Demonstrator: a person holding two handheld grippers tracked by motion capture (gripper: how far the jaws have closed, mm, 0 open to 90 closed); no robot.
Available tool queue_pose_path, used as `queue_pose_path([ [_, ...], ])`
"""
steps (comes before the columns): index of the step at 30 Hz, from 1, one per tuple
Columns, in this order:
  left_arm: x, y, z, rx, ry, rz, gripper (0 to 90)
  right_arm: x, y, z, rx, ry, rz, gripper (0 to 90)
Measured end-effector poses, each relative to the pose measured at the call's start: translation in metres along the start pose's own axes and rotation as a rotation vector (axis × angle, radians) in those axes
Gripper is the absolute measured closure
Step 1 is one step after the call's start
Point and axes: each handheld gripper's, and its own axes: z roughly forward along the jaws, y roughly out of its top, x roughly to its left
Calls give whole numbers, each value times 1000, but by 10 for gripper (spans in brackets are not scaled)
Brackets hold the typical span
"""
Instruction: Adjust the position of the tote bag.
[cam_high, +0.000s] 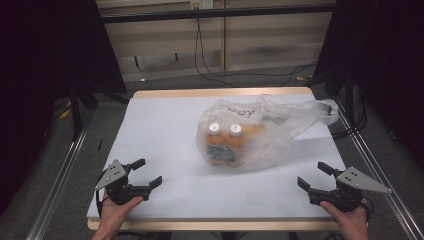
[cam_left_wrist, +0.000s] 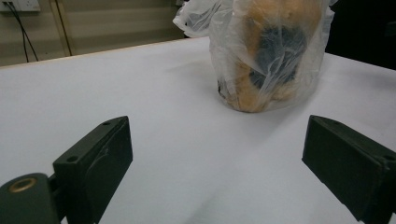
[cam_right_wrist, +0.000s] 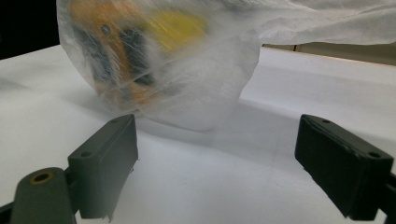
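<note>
A thin clear plastic bag (cam_high: 250, 132) sits near the middle of the white table (cam_high: 160, 125). Inside the bag stand two orange bottles (cam_high: 224, 142) with white caps, side by side and touching. The bag's loose top and handles (cam_high: 310, 111) flop away from the bottles, toward the far right side of the table.

The left tool (cam_high: 141, 176) rests at the near left of the bag, well apart from it. Its jaws are spread wide and hold nothing. The right tool (cam_high: 314, 175) rests at the near right of the bag, a bit closer. Its jaws are spread wide too, with nothing in them.

I think the job now is to reach for the bag. A good way is to go slowly and pinch the loose plastic at the top of the bag, not the bottles. The plastic is soft and slippery, so the jaws should close on a good fold. One tool can hold the bag in place while the other pulls the top open.

The bottles could tip over if the bag gets pushed from the side.

Nothing lies on the table between the tools and the bag. Behind the bag, past the table's far edge, some black cables (cam_high: 235, 75) lie on the floor, well out of the way.
</note>
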Motion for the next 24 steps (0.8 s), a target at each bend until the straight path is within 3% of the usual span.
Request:
queue_pose_path([
  [9,2,0,4,30,13,-10,87,-3,0,2,25,14,21,173],
  [24,-5,5,12,51,-58,-7,186,-1,5,12,58,77,7,290],
])
